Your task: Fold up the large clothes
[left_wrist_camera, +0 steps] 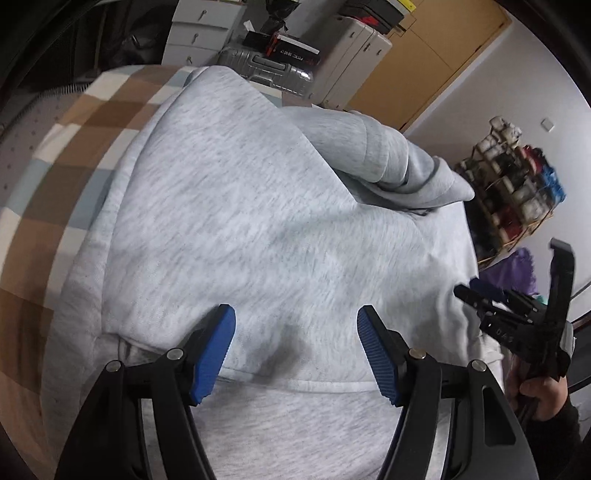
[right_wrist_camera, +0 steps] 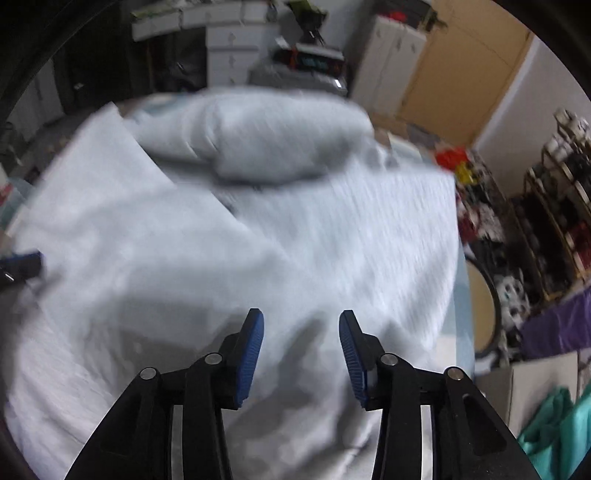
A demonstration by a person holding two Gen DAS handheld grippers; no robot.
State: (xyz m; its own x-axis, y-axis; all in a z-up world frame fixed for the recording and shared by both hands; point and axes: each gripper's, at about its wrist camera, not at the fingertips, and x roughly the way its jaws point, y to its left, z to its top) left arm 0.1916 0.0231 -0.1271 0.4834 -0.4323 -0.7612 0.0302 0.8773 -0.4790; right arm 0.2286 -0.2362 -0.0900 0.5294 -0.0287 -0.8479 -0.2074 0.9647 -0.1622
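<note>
A light grey sweatshirt [left_wrist_camera: 240, 221] lies spread on a checked cloth, partly folded, with a bunched sleeve [left_wrist_camera: 402, 166] across its far right side. My left gripper [left_wrist_camera: 295, 317] is open and empty just above the garment near a folded edge. My right gripper [right_wrist_camera: 301, 325] is open and empty above the same sweatshirt [right_wrist_camera: 258, 240]; this view is motion-blurred. The right gripper also shows in the left wrist view [left_wrist_camera: 476, 295], off the garment's right edge. A tip of the left gripper [right_wrist_camera: 22, 264] shows at the left edge of the right wrist view.
The checked brown, white and blue cloth [left_wrist_camera: 74, 147] covers the surface to the left. A silver suitcase [left_wrist_camera: 273, 70], white drawers [left_wrist_camera: 199, 33] and a wooden door [left_wrist_camera: 424, 62] stand behind. A rack of shoes [left_wrist_camera: 513, 184] and purple fabric [right_wrist_camera: 554, 325] stand at the right.
</note>
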